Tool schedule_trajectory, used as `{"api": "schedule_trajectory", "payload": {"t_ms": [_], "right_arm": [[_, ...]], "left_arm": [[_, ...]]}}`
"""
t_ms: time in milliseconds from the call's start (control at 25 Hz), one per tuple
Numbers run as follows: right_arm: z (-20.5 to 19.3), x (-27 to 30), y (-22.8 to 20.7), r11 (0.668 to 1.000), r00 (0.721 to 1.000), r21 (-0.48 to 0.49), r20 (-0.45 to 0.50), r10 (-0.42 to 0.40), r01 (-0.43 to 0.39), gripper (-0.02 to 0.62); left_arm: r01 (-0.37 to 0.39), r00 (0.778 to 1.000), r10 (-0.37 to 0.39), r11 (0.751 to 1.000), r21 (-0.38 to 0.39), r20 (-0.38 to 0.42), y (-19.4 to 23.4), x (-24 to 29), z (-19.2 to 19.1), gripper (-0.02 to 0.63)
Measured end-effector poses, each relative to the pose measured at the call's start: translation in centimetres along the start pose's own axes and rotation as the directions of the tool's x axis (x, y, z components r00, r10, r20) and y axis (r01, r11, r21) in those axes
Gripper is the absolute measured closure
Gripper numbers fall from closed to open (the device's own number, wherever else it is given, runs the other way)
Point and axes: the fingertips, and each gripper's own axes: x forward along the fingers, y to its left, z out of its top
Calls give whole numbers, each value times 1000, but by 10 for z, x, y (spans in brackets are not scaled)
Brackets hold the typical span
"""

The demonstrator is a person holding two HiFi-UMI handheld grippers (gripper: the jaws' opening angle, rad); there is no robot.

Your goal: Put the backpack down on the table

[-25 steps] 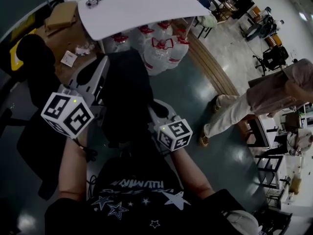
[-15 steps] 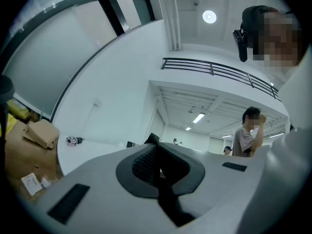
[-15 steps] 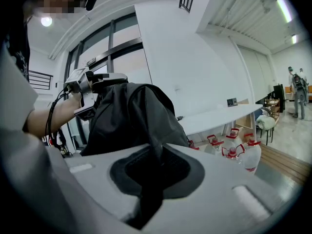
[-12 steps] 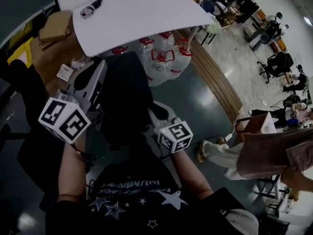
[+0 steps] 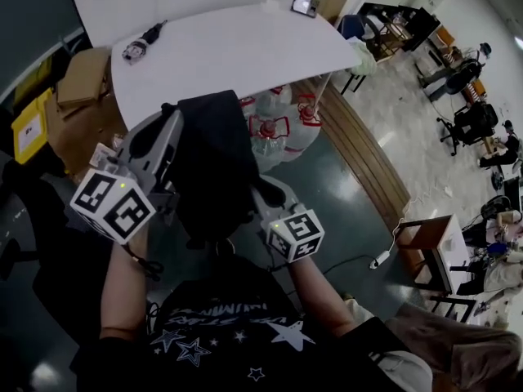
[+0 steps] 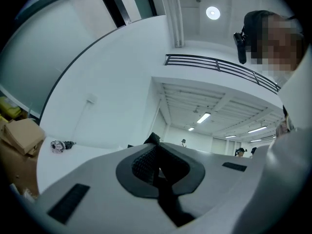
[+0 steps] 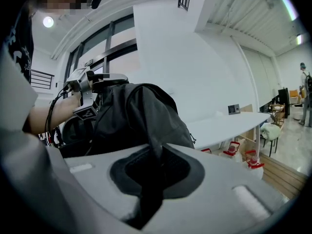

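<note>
A black backpack (image 5: 208, 158) hangs in the air between my two grippers, just short of the white table's (image 5: 237, 43) near edge. My left gripper (image 5: 159, 141) is shut at the bag's upper left side. In the left gripper view its jaws (image 6: 157, 167) are closed, with a bit of black fabric (image 6: 152, 139) poking out above them. My right gripper (image 5: 263, 193) is at the bag's lower right side. In the right gripper view, a black strap (image 7: 152, 145) runs from the backpack (image 7: 136, 116) into the closed jaws (image 7: 153, 172).
Several large water bottles (image 5: 282, 125) with red caps stand on the floor under the table. A small dark object (image 5: 137, 47) lies on the table's left part and a small device (image 5: 304, 5) at its far corner. Cardboard boxes (image 5: 82, 80) sit to the left.
Both grippers and the backpack have been carried toward the table, which now lies closer and larger in view. A person walking at the right has passed to the bottom right corner.
</note>
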Motion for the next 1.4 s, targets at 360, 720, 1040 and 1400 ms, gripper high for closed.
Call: {"api": "schedule_trajectory", "payload": {"t_ms": [360, 720, 1040, 1400], "right_arm": [[51, 36, -79, 1000, 999, -3, 34, 31, -31, 561], [111, 85, -116, 999, 992, -4, 115, 43, -43, 561], [165, 149, -130, 999, 985, -4, 170, 38, -38, 563], [240, 213, -139, 1000, 969, -10, 247, 27, -25, 563]], "left_arm": [[7, 999, -7, 1000, 1, 32, 13, 87, 25, 600], [57, 995, -57, 998, 6, 87, 38, 143, 76, 600], [89, 986, -89, 996, 11, 143, 97, 183, 123, 600], [206, 957, -222, 973, 103, 189, 127, 221, 201, 600]]}}
